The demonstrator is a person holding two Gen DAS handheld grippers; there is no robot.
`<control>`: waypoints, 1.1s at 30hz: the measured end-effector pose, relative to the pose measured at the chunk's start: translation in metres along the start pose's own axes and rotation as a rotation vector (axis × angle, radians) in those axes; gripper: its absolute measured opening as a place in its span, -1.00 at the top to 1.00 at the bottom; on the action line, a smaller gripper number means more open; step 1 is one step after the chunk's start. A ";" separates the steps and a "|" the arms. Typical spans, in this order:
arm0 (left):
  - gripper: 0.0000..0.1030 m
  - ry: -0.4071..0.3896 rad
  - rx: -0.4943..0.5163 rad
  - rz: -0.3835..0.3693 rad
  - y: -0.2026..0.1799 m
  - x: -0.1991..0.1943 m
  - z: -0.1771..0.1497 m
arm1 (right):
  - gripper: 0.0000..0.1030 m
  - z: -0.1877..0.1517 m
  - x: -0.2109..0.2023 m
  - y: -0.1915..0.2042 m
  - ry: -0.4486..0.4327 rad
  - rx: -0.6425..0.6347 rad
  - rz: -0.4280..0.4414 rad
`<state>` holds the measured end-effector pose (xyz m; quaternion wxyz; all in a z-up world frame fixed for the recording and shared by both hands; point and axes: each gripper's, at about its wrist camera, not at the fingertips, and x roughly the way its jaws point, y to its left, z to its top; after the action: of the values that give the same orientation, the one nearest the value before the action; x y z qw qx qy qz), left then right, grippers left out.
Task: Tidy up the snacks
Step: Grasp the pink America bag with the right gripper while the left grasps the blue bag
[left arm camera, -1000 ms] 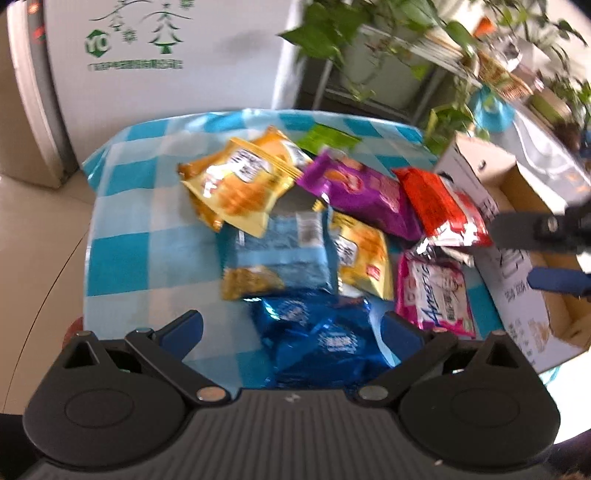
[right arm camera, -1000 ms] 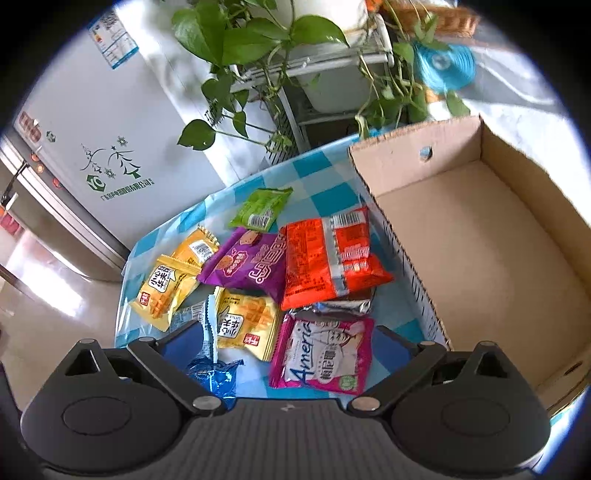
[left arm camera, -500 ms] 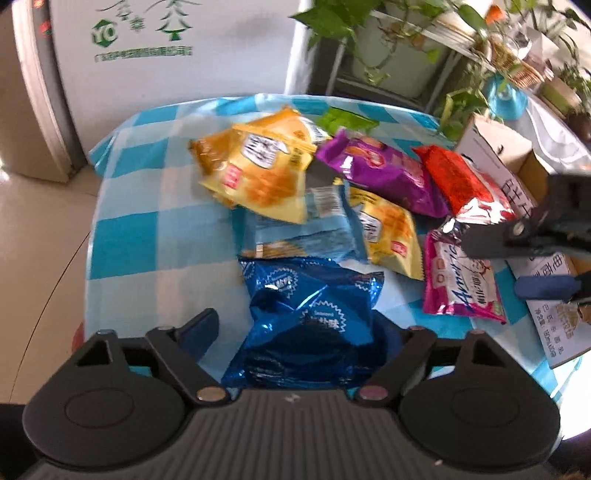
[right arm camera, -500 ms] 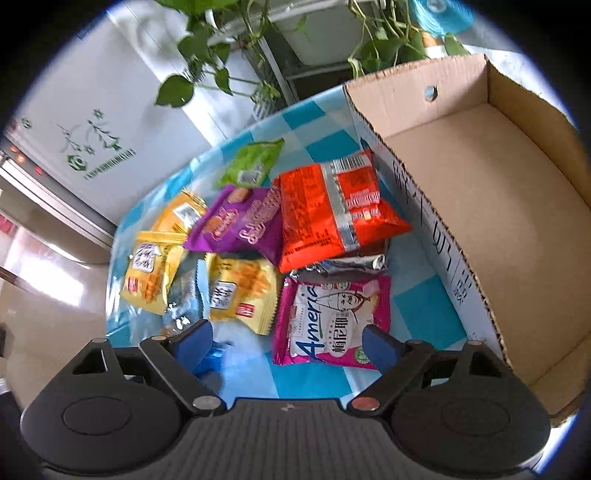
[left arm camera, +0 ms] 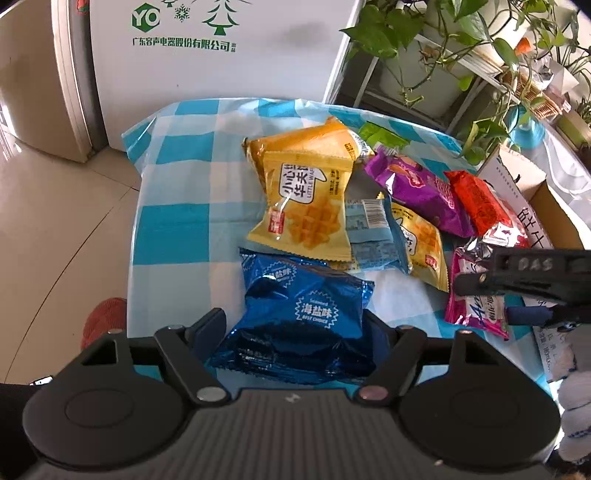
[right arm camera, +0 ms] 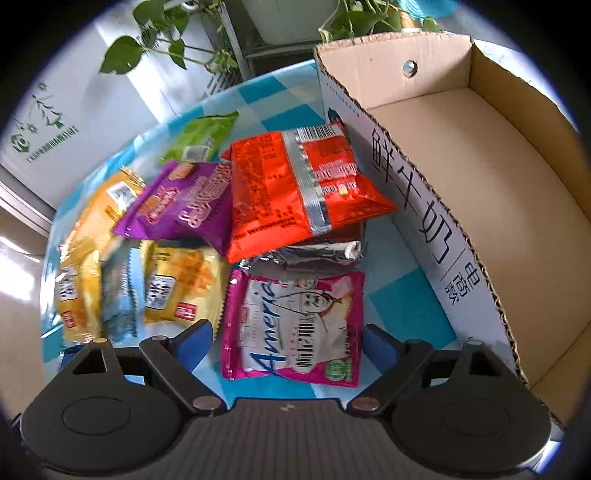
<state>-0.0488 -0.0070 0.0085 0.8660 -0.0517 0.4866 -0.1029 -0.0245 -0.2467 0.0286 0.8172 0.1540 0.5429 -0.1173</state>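
Both hand-held grippers were closing: the left hand-held gripper (left arm camera: 291, 334) straddled the blue pack (left arm camera: 299, 317), pads nearly on its sides — the right hand-held gripper (right arm camera: 286, 341) straddled the pink pack (right arm camera: 295, 325), untouched, its long axis running away, box (right arm camera: 480, 184) just right.

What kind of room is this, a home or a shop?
Probably a home, a kitchen or dining corner: a table under a blue checked cloth, a white fridge behind it, and potted plants on a rack.
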 end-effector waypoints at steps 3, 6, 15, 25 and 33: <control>-0.56 0.006 0.003 -0.009 -0.001 0.001 -0.001 | -0.64 -0.003 0.002 0.003 -0.004 -0.036 -0.023; -0.61 0.003 0.010 -0.002 -0.002 0.003 -0.001 | -0.48 -0.007 -0.002 0.002 -0.008 -0.075 -0.035; -0.80 -0.009 0.074 0.040 -0.010 0.008 -0.004 | -0.21 -0.023 -0.017 -0.002 0.074 -0.187 0.104; -0.86 0.013 0.132 0.084 -0.009 0.010 -0.005 | -0.71 -0.023 -0.019 0.001 0.023 -0.210 0.079; -0.87 0.000 0.112 0.061 -0.001 0.007 -0.006 | -0.71 -0.010 -0.008 -0.002 -0.055 -0.184 0.125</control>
<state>-0.0502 -0.0093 -0.0007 0.8704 0.0119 0.4812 -0.1036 -0.0362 -0.2445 0.0319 0.8482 0.1085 0.5180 -0.0201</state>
